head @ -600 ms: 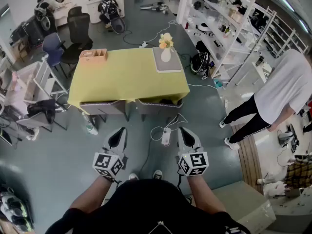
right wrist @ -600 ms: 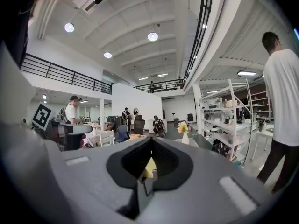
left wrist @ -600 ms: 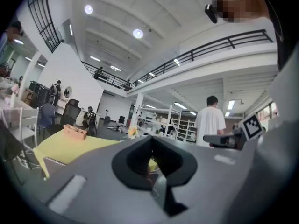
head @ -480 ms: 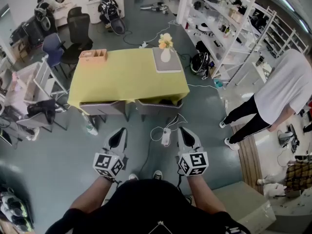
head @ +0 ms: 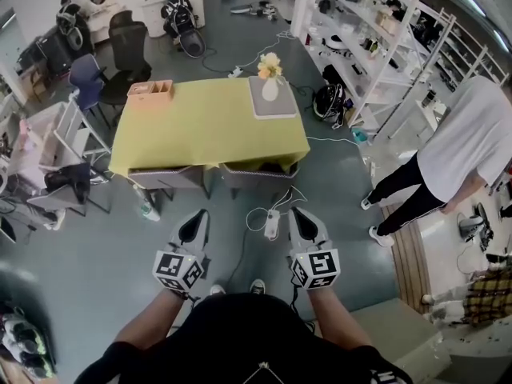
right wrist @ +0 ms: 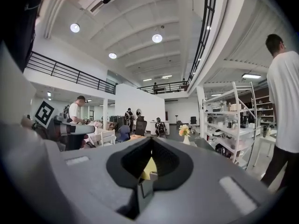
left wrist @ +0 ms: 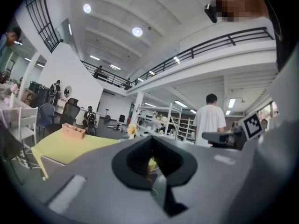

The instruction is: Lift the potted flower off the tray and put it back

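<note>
Much of table (left wrist: pixel 65 146) behind left gripper (left wrist: pixel 150 139)

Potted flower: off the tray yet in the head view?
No, the potted flower stands on the grey tray at the far right corner of the yellow table.

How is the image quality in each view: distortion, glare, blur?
Head view: strong fisheye bending, even light; the potted flower on its tray is small but clear. Left gripper view: dark round border, left gripper near the lens soft, ceiling lamps glare. Right gripper view: same border and glare; flower tiny but recognisable.
</note>
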### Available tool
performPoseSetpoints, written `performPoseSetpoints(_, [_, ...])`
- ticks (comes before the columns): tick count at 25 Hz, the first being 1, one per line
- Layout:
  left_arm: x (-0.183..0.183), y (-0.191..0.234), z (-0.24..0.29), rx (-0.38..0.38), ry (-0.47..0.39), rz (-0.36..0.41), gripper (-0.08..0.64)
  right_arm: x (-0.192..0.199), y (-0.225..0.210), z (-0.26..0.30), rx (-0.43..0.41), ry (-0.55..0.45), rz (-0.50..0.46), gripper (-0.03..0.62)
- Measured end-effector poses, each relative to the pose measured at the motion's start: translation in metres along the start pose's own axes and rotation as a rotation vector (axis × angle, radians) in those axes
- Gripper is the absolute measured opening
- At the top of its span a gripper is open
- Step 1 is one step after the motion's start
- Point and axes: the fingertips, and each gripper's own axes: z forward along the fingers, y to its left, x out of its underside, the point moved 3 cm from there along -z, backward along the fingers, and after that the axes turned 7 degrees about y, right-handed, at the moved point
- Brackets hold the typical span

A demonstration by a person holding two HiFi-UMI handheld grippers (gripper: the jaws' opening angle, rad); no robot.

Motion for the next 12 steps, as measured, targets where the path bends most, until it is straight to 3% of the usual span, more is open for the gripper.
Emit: performPoseSetpoints(12, [0.004,-0.011,0.024,-0.082,-0.003,0.002,0.008,0.011,-0.042,0.023,-0.059,0.009,0.015,0.005])
